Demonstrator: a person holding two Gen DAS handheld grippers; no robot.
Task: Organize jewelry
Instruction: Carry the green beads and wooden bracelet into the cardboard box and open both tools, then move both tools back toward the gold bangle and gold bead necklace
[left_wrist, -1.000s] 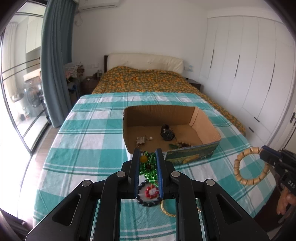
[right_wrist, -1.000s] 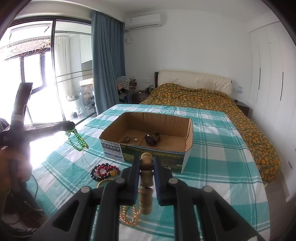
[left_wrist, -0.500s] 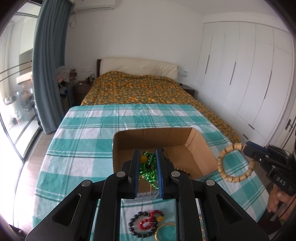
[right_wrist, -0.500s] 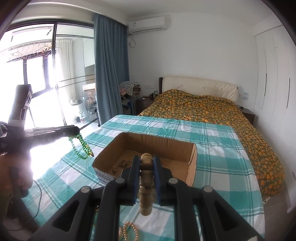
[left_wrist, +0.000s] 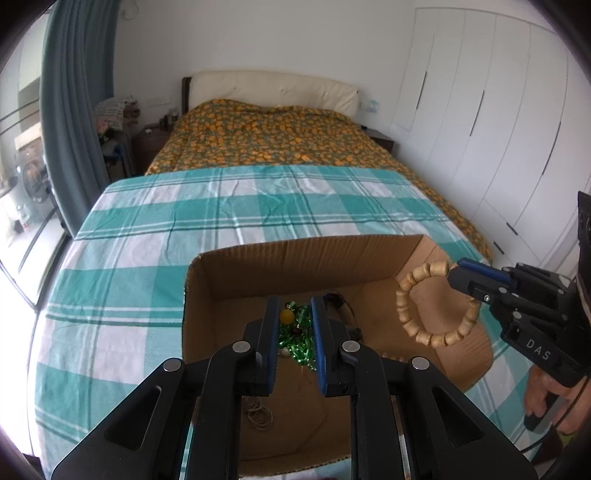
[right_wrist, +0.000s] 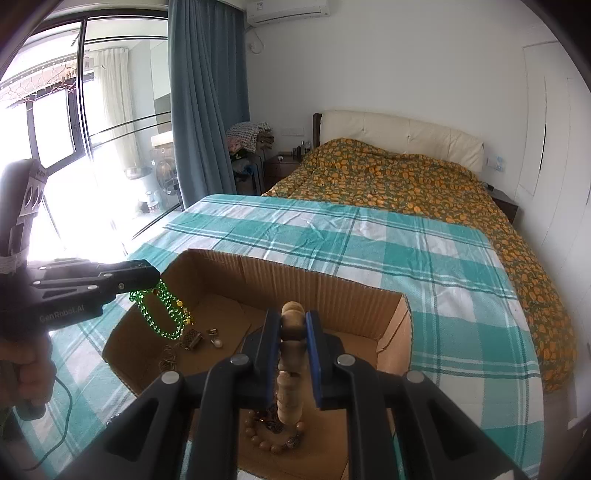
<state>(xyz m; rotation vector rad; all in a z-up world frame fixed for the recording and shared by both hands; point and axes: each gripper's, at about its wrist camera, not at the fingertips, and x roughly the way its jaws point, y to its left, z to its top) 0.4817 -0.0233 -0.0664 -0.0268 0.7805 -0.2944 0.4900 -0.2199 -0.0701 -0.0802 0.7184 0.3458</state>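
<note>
An open cardboard box (left_wrist: 295, 258) (right_wrist: 295, 273) sits on the teal checked tablecloth (left_wrist: 184, 214). My left gripper (left_wrist: 294, 314) is shut on a green bead necklace (left_wrist: 299, 336), which hangs over the box's left side, as the right wrist view (right_wrist: 162, 314) shows. My right gripper (right_wrist: 293, 323) is shut on a wooden bead bracelet (right_wrist: 290, 373) and holds it above the box's right part; the bracelet (left_wrist: 436, 306) hangs as a ring from that gripper's tips (left_wrist: 456, 275).
In the box lie a brown bead bracelet (right_wrist: 273, 439), a small charm (right_wrist: 192, 338), a pearl piece (right_wrist: 218, 341) and a thin coil (left_wrist: 258, 413). A bed with an orange quilt (left_wrist: 273, 136) stands beyond the table. Wardrobes stand right, curtain and window left.
Both grippers have moved forward and now hold their pieces over the box. The loose bracelets on the cloth in front of the box have dropped out of view.
</note>
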